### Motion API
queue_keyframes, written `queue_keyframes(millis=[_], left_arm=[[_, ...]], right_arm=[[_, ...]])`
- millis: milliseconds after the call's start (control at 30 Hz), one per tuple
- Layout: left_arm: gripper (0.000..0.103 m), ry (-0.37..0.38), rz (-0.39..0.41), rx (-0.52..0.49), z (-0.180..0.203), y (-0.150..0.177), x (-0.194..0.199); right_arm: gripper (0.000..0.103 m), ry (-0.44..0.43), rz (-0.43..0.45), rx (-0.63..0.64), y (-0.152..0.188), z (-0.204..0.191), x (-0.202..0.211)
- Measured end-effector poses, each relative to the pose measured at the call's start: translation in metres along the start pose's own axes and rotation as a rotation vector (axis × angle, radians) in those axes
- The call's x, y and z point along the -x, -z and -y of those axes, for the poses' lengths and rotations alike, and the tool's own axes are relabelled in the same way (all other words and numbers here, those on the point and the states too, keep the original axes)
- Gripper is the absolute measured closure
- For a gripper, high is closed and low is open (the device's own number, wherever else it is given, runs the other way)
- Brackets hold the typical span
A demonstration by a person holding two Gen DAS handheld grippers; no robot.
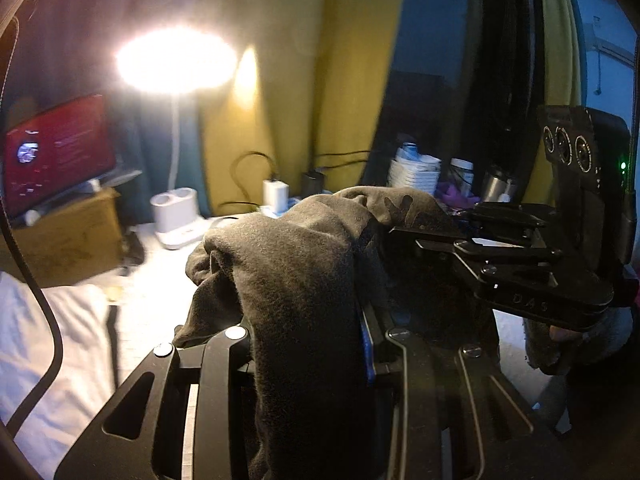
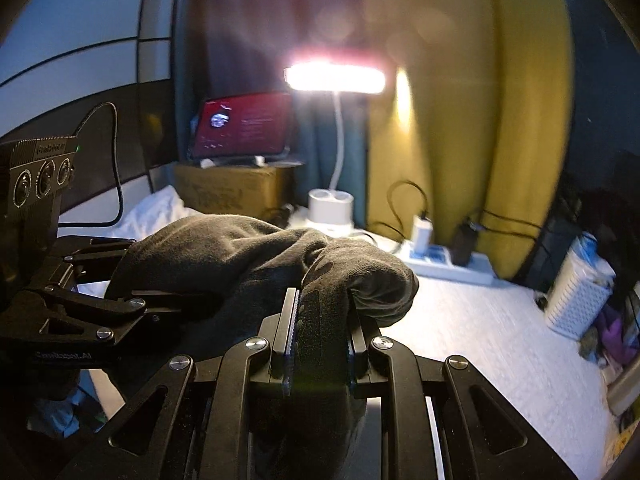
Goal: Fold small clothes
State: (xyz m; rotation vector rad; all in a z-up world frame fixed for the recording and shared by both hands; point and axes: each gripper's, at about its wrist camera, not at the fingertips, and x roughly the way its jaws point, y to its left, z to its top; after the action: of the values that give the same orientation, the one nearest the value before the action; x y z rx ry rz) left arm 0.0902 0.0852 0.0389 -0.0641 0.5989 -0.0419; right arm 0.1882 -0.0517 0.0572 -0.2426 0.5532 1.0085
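The dark garment [image 1: 296, 264] hangs bunched between our two grippers, lifted clear of the white bed [image 2: 500, 336] below. Our left gripper [image 1: 304, 344] has its jaws nearly closed, pinching a thick fold of the cloth that drapes down over its fingers. Our right gripper [image 2: 320, 320] is likewise drawn narrow, its pads pressing on another fold, with the rest of the fabric mounding to the left and just beyond its tips. In the left wrist view we see the right gripper reaching in from the right, touching the far side of the bundle. At the far edge of the bed a lit desk lamp [image 2: 336, 78] stands on its white base, a red screen [image 2: 244, 126] rests on a cardboard box [image 2: 228, 192] to its left, and a power strip [image 2: 448, 264] lies to its right before yellow curtains [image 2: 480, 120]. A white basket [image 2: 576, 284] sits at the far right.
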Motion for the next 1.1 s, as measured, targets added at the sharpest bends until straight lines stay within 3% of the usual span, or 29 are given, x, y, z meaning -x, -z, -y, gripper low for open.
queue_keyframes(millis=[233,367,600,767,867,933,1000,1100], left_arm=[[0.072,-0.073,0.003,0.012,-0.052,0.001,0.025],[0.072,-0.089,-0.057,0.041,-0.092,0.01,0.008],[0.068,-0.112,-0.298,0.237,-0.172,0.07,-0.071],[0.057,-0.095,-0.299,0.277,-0.176,0.082,-0.064],[0.048,-0.096,-0.292,0.306,-0.176,0.087,-0.043],[0.043,-0.072,-0.283,0.329,-0.176,0.092,-0.028],[0.037,-0.063,-0.283,0.326,-0.172,0.097,-0.016],[0.037,-0.058,-0.296,0.311,-0.164,0.112,-0.008]], right_arm=[[0.084,-0.076,0.02,0.023,-0.031,-0.045,-0.032],[0.084,-0.124,-0.004,0.012,-0.04,-0.062,-0.065],[0.084,-0.175,-0.222,-0.064,0.0,-0.067,-0.181],[0.083,-0.163,-0.3,-0.109,0.026,-0.061,-0.211],[0.071,-0.163,-0.318,-0.119,0.028,-0.057,-0.21],[0.049,-0.177,-0.329,-0.136,0.032,-0.053,-0.2],[0.038,-0.184,-0.338,-0.157,0.04,-0.049,-0.187],[0.038,-0.204,-0.354,-0.17,0.053,-0.043,-0.169]])
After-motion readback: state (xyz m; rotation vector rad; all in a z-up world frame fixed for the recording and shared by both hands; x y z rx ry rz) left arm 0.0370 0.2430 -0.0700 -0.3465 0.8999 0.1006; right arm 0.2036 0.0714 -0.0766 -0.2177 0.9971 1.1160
